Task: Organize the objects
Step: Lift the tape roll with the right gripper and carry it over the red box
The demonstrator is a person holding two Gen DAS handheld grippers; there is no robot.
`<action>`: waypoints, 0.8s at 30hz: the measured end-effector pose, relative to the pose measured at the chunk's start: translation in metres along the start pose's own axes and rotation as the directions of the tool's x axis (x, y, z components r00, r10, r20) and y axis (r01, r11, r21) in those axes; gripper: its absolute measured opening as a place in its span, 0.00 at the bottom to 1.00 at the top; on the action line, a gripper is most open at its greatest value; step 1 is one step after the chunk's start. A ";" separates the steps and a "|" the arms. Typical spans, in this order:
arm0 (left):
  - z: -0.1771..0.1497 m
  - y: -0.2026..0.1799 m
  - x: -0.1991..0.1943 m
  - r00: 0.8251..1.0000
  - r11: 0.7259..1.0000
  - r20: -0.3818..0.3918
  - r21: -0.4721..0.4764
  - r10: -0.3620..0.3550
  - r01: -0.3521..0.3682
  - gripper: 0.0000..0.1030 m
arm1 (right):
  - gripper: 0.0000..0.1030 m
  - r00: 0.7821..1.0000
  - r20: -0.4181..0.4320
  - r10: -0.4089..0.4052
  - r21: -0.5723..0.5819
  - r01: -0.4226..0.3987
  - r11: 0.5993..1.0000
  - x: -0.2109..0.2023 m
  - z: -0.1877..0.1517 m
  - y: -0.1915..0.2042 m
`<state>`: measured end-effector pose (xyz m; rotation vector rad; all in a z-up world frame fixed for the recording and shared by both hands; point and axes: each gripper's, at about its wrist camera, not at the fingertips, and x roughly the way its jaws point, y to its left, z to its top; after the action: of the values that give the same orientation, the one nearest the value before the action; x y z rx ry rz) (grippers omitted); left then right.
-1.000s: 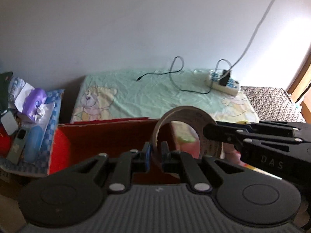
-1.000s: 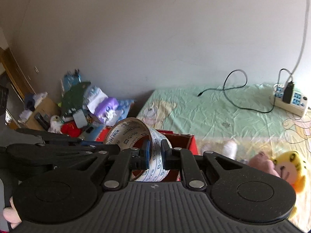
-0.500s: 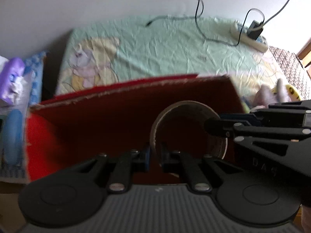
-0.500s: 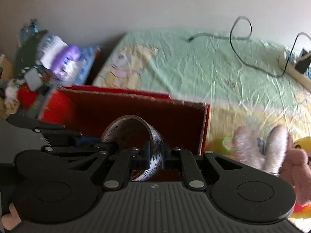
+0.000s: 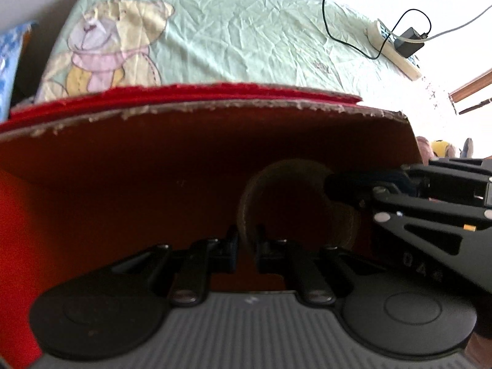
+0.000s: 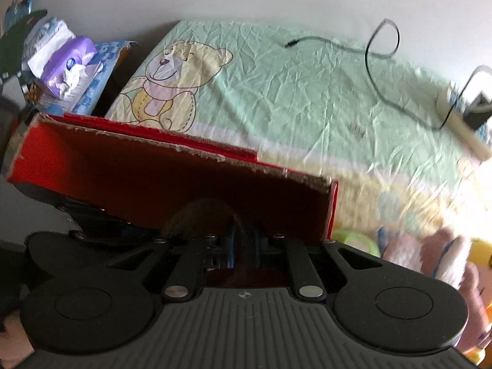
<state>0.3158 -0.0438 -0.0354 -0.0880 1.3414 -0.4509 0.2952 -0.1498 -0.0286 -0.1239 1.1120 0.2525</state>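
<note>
Two hand-held grippers share one load: the left hand-held gripper [image 5: 247,246] and the right hand-held gripper [image 6: 244,246] are each closed tight on the band of the same tape roll [image 5: 295,203], pinching it from opposite sides. The roll stands on edge, sunk in shadow inside a red cardboard box [image 5: 184,160], below the box's torn upper rim and toward its right end in the left wrist view. In that view the right tool reaches in from the right edge, its fingers meeting the roll's upper right part. In the right wrist view the roll [image 6: 203,215] shows as a dark arc just behind the fingers, with the left tool's black arm lying low at the left.

Behind the box lies a bed [image 6: 307,86] under a crumpled pale green sheet printed with a teddy bear [image 6: 172,83]. A black cable [image 5: 326,15] loops over the sheet toward a white power strip [image 5: 396,55] with a black adapter plugged in, near the bed's far right corner. Soft toys in pink and yellow [image 6: 436,261] sit on the bed to the right of the box. Left of the bed, a purple tissue pack [image 6: 69,61] rests among clutter.
</note>
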 end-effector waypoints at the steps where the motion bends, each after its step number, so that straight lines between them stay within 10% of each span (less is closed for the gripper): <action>1: 0.000 0.000 0.000 1.000 1.000 0.000 0.001 0.007 -0.007 0.03 | 0.12 1.000 0.009 -0.020 -0.018 0.020 1.000 0.001 0.000 0.001; 13: -0.008 0.003 -0.012 0.998 0.999 0.056 -0.009 -0.043 0.044 0.06 | 0.14 1.000 0.014 0.016 0.010 -0.016 1.000 -0.006 -0.003 0.000; 21: -0.018 0.019 -0.035 0.991 0.997 0.115 -0.008 0.073 -0.072 0.06 | 0.14 0.988 -0.030 0.154 0.033 -0.153 0.988 -0.019 -0.014 0.013; 24: -0.022 0.030 -0.041 0.992 0.999 0.117 -0.022 -0.043 0.046 0.06 | 0.14 0.987 -0.029 0.158 0.029 -0.157 0.987 -0.019 -0.017 0.021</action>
<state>0.2966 0.0027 -0.0122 -0.1621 1.2321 -0.4602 0.2667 -0.1358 -0.0185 -0.0166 1.1577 0.3781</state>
